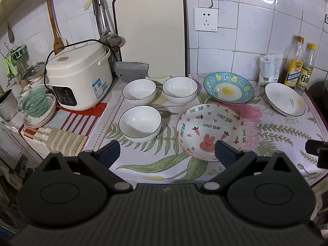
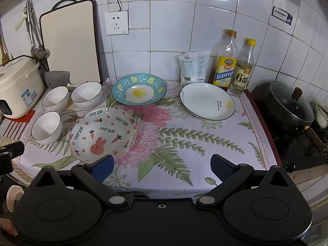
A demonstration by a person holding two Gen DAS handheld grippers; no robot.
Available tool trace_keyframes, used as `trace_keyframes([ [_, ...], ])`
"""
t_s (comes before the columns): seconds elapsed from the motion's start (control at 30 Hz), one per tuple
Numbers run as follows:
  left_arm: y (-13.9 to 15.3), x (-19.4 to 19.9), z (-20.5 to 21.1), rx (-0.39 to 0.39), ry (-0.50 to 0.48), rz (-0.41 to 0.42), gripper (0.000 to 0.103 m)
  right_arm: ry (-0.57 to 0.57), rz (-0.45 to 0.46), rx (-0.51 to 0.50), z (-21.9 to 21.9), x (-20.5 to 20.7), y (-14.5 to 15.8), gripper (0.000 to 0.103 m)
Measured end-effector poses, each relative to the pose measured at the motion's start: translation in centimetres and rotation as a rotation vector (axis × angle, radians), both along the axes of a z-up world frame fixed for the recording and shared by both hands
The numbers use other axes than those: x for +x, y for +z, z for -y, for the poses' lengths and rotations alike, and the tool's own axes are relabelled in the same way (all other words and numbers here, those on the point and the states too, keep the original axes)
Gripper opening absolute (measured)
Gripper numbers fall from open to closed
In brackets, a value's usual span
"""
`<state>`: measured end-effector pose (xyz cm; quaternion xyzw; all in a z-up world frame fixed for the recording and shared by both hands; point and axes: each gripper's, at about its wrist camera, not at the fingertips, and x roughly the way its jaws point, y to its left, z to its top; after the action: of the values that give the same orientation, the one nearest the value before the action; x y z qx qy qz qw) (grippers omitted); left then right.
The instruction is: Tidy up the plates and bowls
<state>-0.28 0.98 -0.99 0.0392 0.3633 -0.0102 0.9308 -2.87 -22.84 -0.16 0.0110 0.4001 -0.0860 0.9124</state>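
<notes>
2 grippers, left [image 1: 167, 152] and right [image 2: 162, 165], hover spread above the tablecloth [image 2: 184, 143].

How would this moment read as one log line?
left tongs open, empty | right tongs open, empty | three white ribbed bowls unstacked | pink bunny-print plate untouched

Counter covered by floral tablecloth [image 2: 184, 143], with a striped mat [image 1: 67, 127] at its left edge carrying a white rice cooker [image 1: 80, 75]; cream cutting board [image 1: 151, 34] stands upright against the tiled wall, cleaver [image 1: 131, 70] leaning at its base, ladle [image 1: 108, 30] and wooden spatula [image 1: 55, 30] hanging to its left. Wall socket [image 2: 116, 22] with a black cord plugged in sits right of the board. At the back right, a white bag [image 2: 193, 67], an amber-capped bottle [image 2: 224, 61] and a yellow-capped bottle [image 2: 243, 67] stand side by side, and a lidded black pot [image 2: 291, 104] rests on the stove beyond the cloth's right edge.
</notes>
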Motion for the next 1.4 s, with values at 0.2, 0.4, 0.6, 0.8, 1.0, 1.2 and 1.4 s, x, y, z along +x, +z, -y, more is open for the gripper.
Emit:
trace_keyframes([
  [0.2,-0.4,0.1,-0.3,-0.004,-0.001,-0.017,0.1,0.011,0.044,-0.01,0.0,-0.4,-0.4,0.102],
  [0.4,-1.0,-0.1,-0.2,-0.006,-0.003,-0.03,0.1,0.022,0.058,-0.015,-0.1,-0.5,-0.7,0.102],
  [0.6,-1.5,0.0,0.1,0.0,-0.011,-0.048,0.1,0.021,0.052,-0.015,-0.4,-0.6,-1.1,0.102],
  [0.8,-1.8,-0.2,0.2,0.001,-0.005,-0.062,0.1,0.03,0.054,-0.013,-0.4,-0.9,-1.0,0.102],
  [1.0,-1.8,-0.2,0.3,0.002,-0.005,-0.059,0.1,0.031,0.061,-0.01,-0.4,-1.1,-0.8,0.102],
  [1.2,-1.8,-0.5,0.5,0.001,-0.002,-0.067,0.1,0.026,0.057,-0.013,-0.3,-1.3,-0.6,0.102],
  [1.4,-1.9,-0.8,0.5,-0.016,-0.013,-0.09,0.1,0.024,0.06,-0.007,0.0,-1.4,-0.4,0.102],
])
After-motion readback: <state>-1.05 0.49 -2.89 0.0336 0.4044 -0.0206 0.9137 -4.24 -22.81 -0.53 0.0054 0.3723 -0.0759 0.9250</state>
